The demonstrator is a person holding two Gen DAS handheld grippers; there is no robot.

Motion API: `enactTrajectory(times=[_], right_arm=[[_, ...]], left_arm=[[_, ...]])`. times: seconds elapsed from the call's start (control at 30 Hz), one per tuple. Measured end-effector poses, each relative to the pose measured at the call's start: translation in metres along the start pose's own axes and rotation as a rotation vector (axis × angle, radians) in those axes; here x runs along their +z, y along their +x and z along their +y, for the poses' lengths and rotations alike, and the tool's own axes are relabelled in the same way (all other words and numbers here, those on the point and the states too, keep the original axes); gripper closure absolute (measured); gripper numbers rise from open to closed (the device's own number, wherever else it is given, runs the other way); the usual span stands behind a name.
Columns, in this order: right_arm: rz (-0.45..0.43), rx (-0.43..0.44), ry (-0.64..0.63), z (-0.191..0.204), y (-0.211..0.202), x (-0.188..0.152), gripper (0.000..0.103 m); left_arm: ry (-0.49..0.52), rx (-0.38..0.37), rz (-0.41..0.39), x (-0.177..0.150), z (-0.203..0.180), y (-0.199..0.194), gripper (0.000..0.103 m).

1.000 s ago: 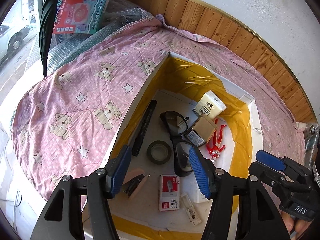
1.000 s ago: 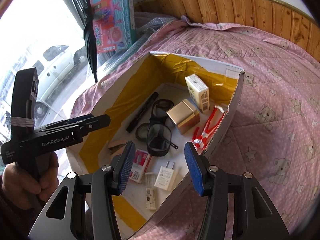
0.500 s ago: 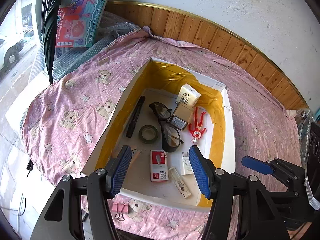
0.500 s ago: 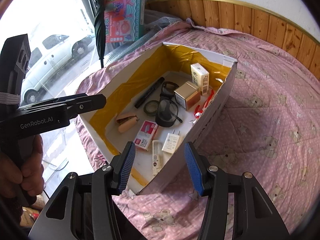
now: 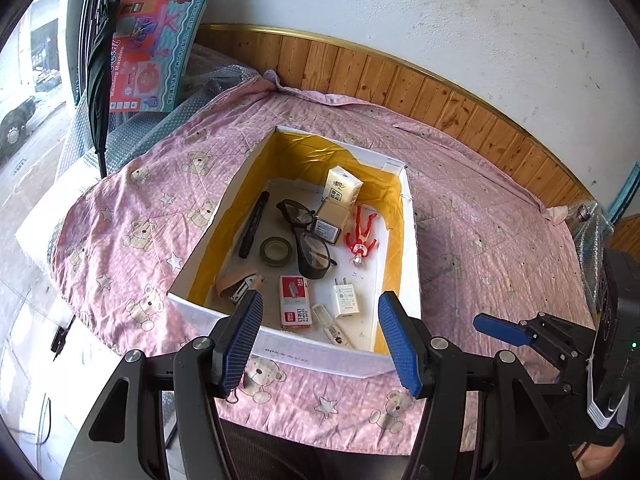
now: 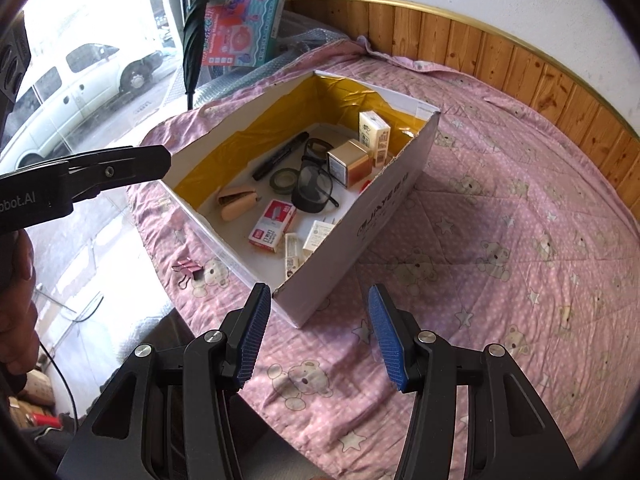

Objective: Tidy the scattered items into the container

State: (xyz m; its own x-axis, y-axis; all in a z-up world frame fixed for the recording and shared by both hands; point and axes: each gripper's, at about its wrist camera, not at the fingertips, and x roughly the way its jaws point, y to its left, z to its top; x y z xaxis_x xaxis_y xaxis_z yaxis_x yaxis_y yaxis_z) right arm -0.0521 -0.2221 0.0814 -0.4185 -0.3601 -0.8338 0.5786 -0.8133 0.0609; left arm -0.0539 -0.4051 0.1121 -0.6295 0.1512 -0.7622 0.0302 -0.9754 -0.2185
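A white cardboard box [image 5: 296,350] lined in yellow sits on a pink bear-print cloth [image 5: 132,220]. Inside lie a black marker [image 5: 253,224], glasses [image 5: 310,240], a tape roll [image 5: 276,251], a gold box [image 5: 331,220], a red figure [image 5: 361,236], a stapler [image 5: 236,284], a staples box [image 5: 295,306] and a white plug [image 5: 346,300]. My left gripper [image 5: 320,304] hovers open and empty above the box's near wall. My right gripper [image 6: 319,296] is open and empty by the box's near corner [image 6: 296,308]. A pink binder clip [image 6: 187,269] lies on the cloth outside the box.
A wooden panel [image 5: 440,96] and white wall run behind the bed. A toy washing-machine carton [image 5: 156,44] and a folded dark umbrella [image 5: 98,76] lean at the back left. A window with a white car [image 6: 76,80] is on the left. A hand [image 6: 16,304] holds the left gripper.
Both grippers have pulled back and up from inside the box, still open. The whole box now shows, and the pink binder clip has come into the right wrist view.
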Motion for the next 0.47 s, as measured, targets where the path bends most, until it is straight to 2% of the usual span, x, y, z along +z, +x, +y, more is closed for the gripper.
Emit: enactTrajectory(times=[0.23,0.47], right_arm=[[0.028,0.0,0.009,0.013,-0.001,-0.009,0.048],[-0.019,-0.015,0.001,0.027,-0.015,-0.002,0.048]], left_arm=[[0.033,-0.031,-0.012,-0.017,-0.015,-0.018,0.042],[0.058,-0.041,-0.031,-0.024,-0.023,-0.032,0.042]])
